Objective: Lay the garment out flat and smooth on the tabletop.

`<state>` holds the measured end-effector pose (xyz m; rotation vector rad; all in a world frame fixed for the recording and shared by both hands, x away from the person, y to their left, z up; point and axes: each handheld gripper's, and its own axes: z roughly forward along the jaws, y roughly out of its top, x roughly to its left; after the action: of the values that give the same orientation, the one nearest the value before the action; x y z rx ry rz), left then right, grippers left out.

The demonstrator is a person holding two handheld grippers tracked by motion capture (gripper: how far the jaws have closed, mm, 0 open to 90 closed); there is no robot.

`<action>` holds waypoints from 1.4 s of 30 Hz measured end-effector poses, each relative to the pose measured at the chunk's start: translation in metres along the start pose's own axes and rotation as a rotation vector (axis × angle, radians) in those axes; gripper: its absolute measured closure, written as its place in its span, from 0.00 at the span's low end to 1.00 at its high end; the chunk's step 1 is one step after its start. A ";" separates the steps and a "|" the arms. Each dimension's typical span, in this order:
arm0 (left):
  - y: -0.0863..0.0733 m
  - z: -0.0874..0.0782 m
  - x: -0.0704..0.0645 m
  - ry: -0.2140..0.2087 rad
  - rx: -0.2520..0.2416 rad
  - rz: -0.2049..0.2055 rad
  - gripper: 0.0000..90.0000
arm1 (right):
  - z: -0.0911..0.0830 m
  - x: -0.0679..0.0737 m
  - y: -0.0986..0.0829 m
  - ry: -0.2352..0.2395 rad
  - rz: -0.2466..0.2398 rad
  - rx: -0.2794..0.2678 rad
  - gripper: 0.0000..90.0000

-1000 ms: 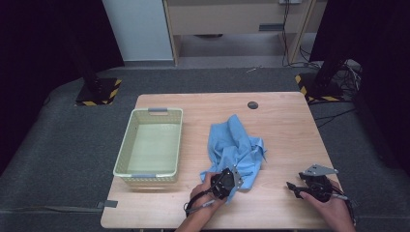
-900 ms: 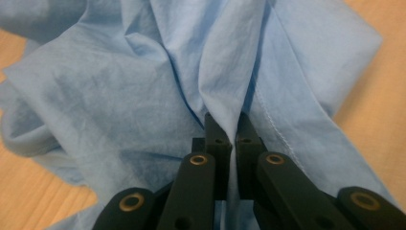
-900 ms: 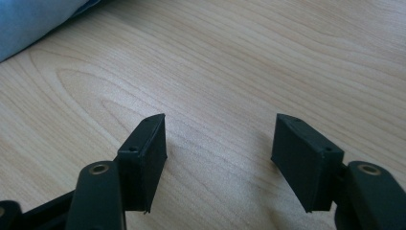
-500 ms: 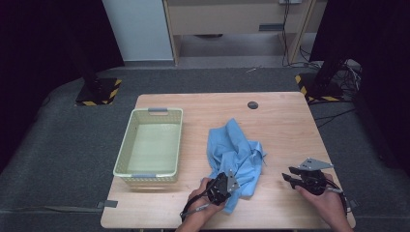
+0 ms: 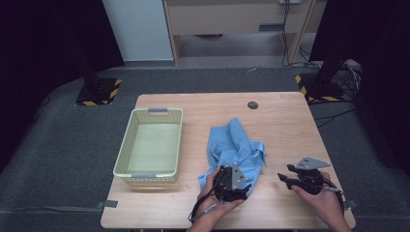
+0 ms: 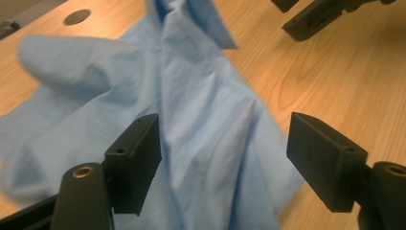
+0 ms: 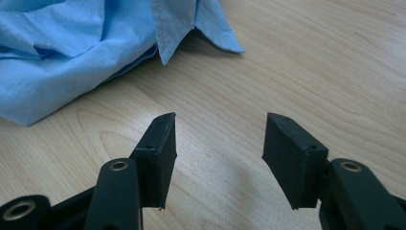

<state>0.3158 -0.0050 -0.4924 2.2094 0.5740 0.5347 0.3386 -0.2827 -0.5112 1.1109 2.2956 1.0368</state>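
The left tongs (image 5: 240,187) stand wide over the near edge of the crumpled shirt (image 5: 232,147) on the counter (image 5: 285,125), the right tongs (image 5: 286,175) wide beside it, so the grab seems at hand: next, close on cloth.

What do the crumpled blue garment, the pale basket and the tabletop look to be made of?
The crumpled light blue shirt looks like thin woven cotton or a blend: matte, soft creases, stitched seams. The pale yellow-green rectangular basket seems moulded plastic, with slotted walls. The light wooden tabletop shows wood grain with a smooth finish, possibly laminate.
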 end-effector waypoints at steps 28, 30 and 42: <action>-0.028 -0.007 0.074 0.295 0.147 -0.060 0.98 | -0.011 -0.002 -0.014 -0.031 0.025 0.015 0.49; -0.038 0.004 0.074 0.327 0.192 -0.027 0.98 | -0.012 -0.002 -0.014 -0.031 0.025 0.015 0.49; -0.051 0.026 0.048 0.382 0.181 0.155 0.98 | -0.017 -0.006 -0.015 -0.039 0.036 0.002 0.48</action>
<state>0.3567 0.0372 -0.5386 2.3487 0.6718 1.0366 0.3247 -0.3014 -0.5116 1.1669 2.2542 1.0171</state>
